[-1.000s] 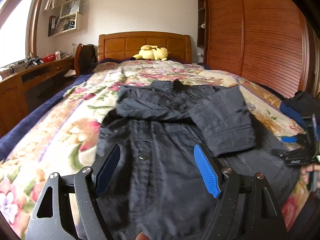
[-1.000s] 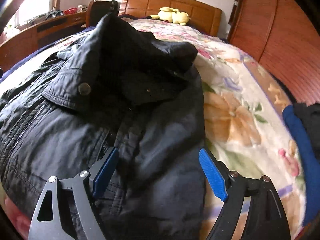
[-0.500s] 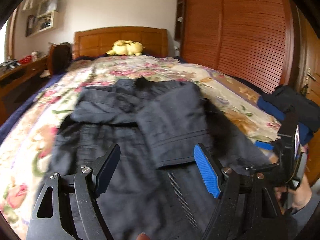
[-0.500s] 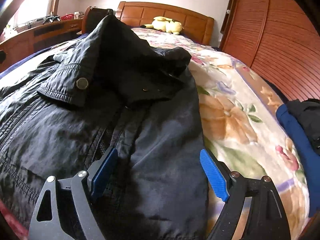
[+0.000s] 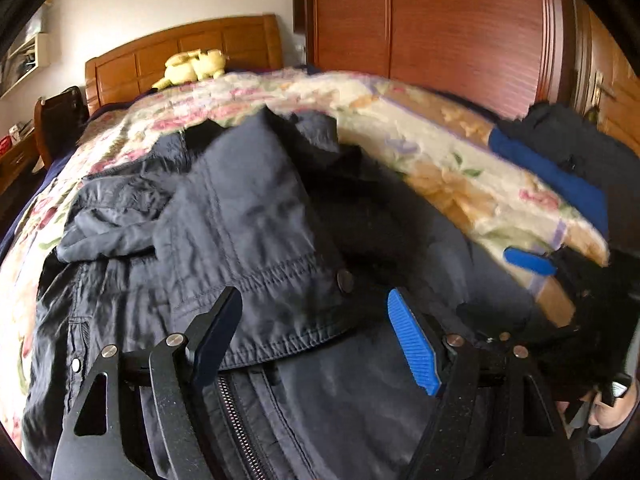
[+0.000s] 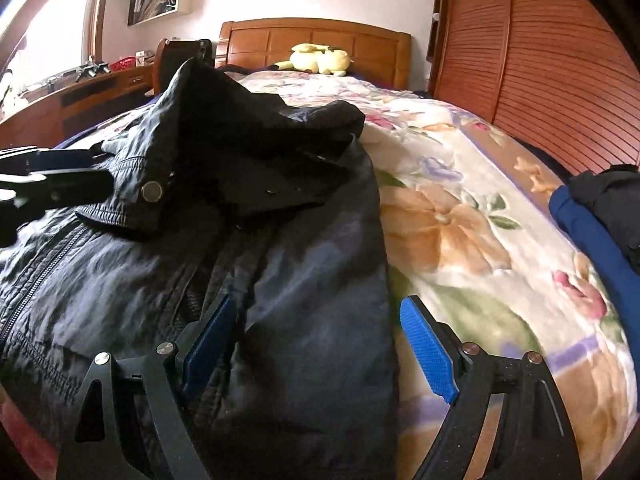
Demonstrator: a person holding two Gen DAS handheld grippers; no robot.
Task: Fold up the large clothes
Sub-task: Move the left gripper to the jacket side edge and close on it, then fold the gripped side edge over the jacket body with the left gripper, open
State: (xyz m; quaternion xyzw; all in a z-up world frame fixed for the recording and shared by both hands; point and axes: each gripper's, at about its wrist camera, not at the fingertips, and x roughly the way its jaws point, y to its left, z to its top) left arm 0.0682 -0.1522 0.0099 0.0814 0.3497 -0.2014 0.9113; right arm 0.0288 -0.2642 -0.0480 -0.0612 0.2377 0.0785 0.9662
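Observation:
A dark navy jacket lies zipped-side up on the floral bedspread. One sleeve is folded across its chest, and the cuff with a snap button ends just ahead of my left gripper. That gripper is open and hovers over the cuff, gripping nothing. In the right wrist view the jacket shows its right side edge. My right gripper is open, straddling that edge without pressing on it. The right gripper also appears at the right of the left wrist view. The left gripper shows at the left edge of the right wrist view.
A yellow plush toy sits by the wooden headboard. A slatted wooden wardrobe runs along the right. Folded blue and dark clothes lie at the bed's right edge. A desk and chair stand left. A hand holds the right gripper.
My left gripper has swung right across the jacket and now hangs over the folded sleeve's cuff. The right gripper has edged slightly lower over the jacket's right edge. Both stay open.

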